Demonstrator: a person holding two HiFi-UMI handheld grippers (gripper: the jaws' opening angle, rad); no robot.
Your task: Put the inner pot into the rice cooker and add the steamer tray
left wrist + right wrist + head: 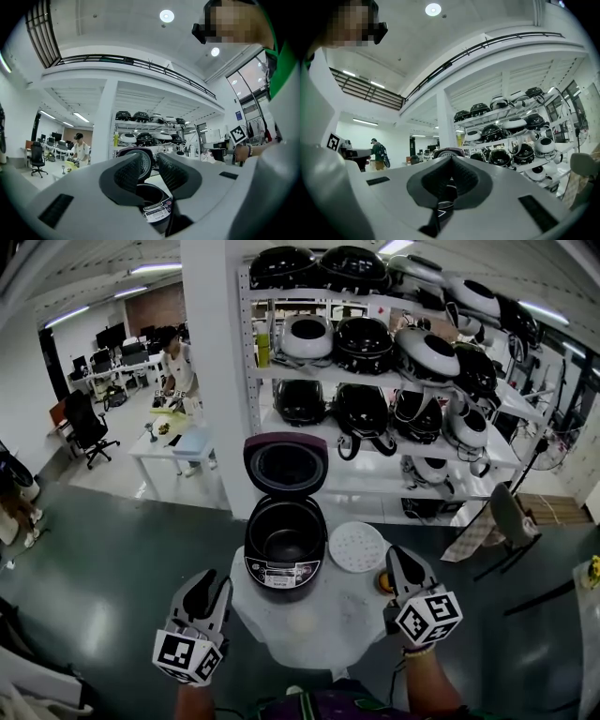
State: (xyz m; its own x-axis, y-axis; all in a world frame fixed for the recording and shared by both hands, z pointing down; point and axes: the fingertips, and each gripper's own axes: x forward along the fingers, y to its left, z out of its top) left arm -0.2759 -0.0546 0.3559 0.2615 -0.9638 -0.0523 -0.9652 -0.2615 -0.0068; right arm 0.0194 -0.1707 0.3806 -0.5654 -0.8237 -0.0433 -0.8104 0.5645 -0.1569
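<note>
The dark rice cooker (285,563) stands on the small round white table (319,626) with its lid (286,465) swung up. A dark inner pot (284,538) sits inside it. The white perforated steamer tray (357,547) lies flat on the table just right of the cooker. My left gripper (208,592) hovers at the table's left edge, near the cooker's front, jaws a little apart and empty. My right gripper (401,568) is at the table's right edge beside the tray, shut on nothing. The left gripper (153,159) looks at the cooker (157,208). The right gripper (451,161) has its pads together.
A white shelf rack (394,362) full of rice cookers rises right behind the table. A small orange object (382,579) lies by the right gripper. A chair (511,521) stands to the right; a person (178,362) works at a far table.
</note>
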